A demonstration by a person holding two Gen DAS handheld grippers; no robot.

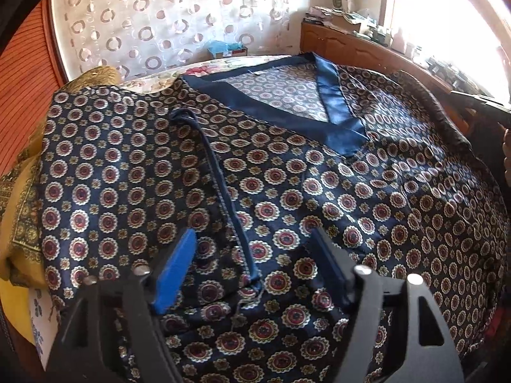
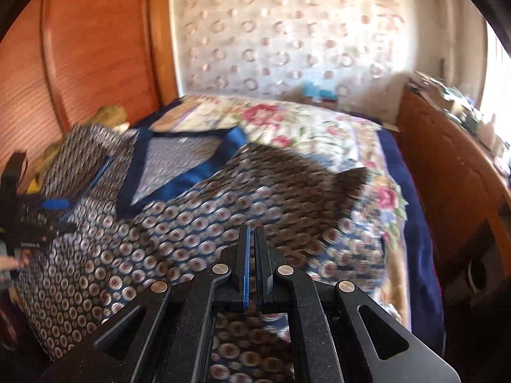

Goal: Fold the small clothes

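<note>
The left wrist view looks steeply down from close above the patterned garment (image 1: 287,175), facing the curtained wall (image 1: 166,22) beyond the bed's far edge. The right wrist view sits a little farther back, facing the same wall (image 2: 287,32), with more of the floral bed cover (image 2: 313,127) showing. Both share the garment's blue neckline (image 2: 179,172) and the wooden cabinet (image 1: 351,44) along the bed's right side.

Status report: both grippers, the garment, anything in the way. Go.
Left gripper open above a folded hem, gripping nothing. Right gripper shut on the patterned V-neck top, lifting its side. Yellow cloth alongside; nothing blocking.
</note>
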